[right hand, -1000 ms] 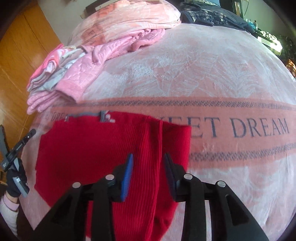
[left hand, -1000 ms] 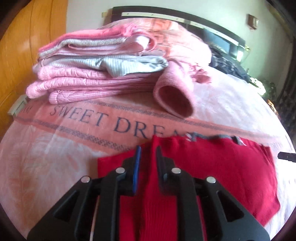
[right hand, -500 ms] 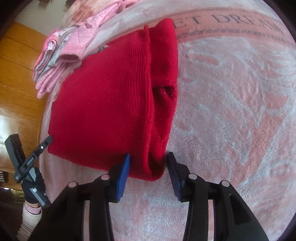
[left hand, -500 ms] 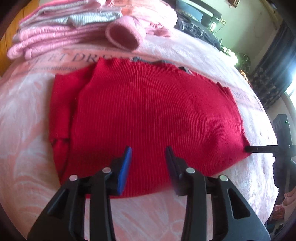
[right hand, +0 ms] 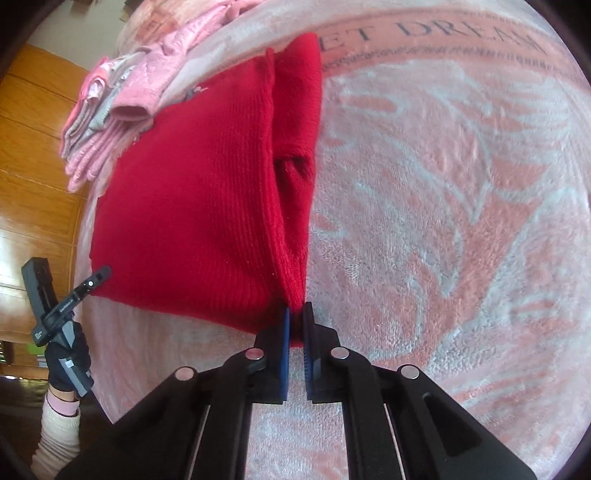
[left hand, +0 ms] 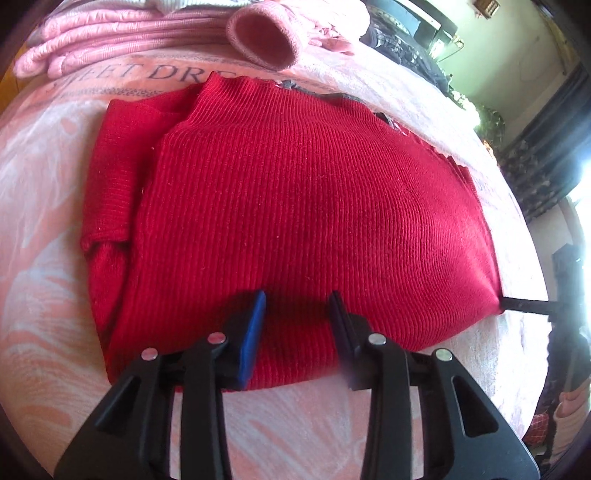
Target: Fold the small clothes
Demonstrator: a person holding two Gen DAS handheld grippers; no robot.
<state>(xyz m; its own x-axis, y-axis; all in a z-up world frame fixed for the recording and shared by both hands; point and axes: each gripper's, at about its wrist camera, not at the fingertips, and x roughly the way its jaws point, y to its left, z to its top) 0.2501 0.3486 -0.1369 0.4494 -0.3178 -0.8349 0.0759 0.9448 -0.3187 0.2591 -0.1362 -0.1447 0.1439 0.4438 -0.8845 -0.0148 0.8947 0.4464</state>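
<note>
Item: red knit sweater (left hand: pixel 295 206), lying partly folded on the pink blanket (left hand: pixel 44 332) covering the bed.

Left gripper (left hand: pixel 297 306): you are holding its fingers (left hand: pixel 255 325) spread apart, grasping nothing. The sweater's near hem is lying just beneath and ahead of the fingers; whether the tips are touching the knit cannot be told. A folded-in sleeve is sitting to the left of the fingers.

Right gripper (right hand: pixel 294 314): you are pinching its fingers (right hand: pixel 284 339) closed on the sweater's (right hand: pixel 192 206) near corner, the red fabric bunching between the pads. The body of the garment is spreading ahead and to the left of the fingers; a folded strip is running straight ahead of them.

Also listed: stack of pink clothes (left hand: pixel 122 33), lying beyond the sweater, well ahead of the left fingers; blanket lettering (right hand: pixel 461 31), partly covered by the garment.

Hard to make out: in the right wrist view your gloved left hand (right hand: pixel 68 354) is showing at the far left edge, its gripper only partly in frame. The sweater's grey collar trim (left hand: pixel 332 94) is mostly hidden under the fold.
</note>
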